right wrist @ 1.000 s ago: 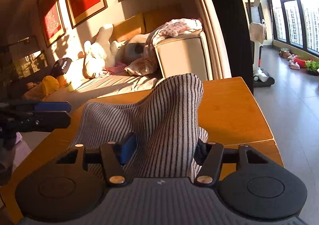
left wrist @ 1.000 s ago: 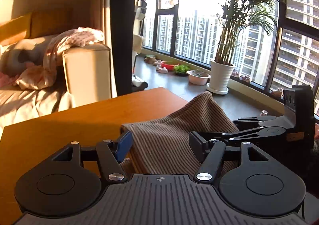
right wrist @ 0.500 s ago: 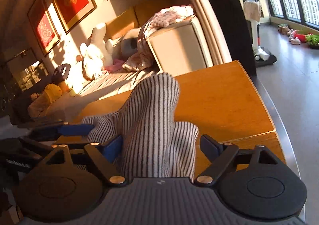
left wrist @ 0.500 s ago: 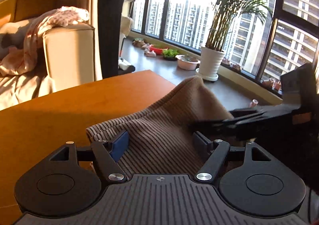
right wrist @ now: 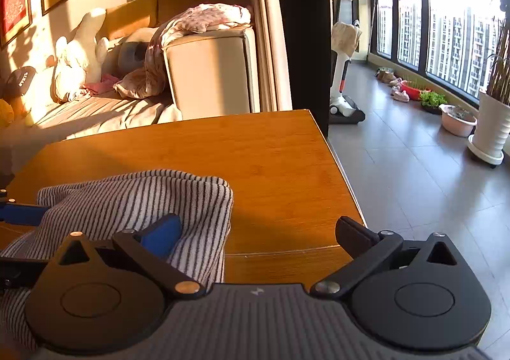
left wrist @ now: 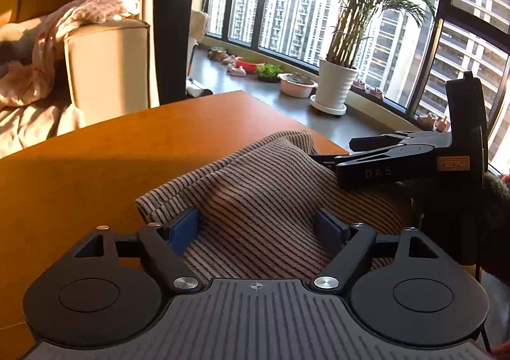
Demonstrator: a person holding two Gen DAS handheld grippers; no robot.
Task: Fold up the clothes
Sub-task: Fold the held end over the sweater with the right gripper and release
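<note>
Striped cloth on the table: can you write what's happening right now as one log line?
item: striped knit cloth lying folded on orange wooden table | left tool: opening, cloth between pads | right tool: opening, cloth let go

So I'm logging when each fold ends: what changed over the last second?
Both tools let go. The right tool, which was pinching a raised hump of the striped garment, has spread wide, still opening, and the cloth has dropped flat onto the wooden table. The left tool sank with the cloth, its jaws also opening, garment between them but unpinched. Sofa and potted plant are unchanged.
</note>
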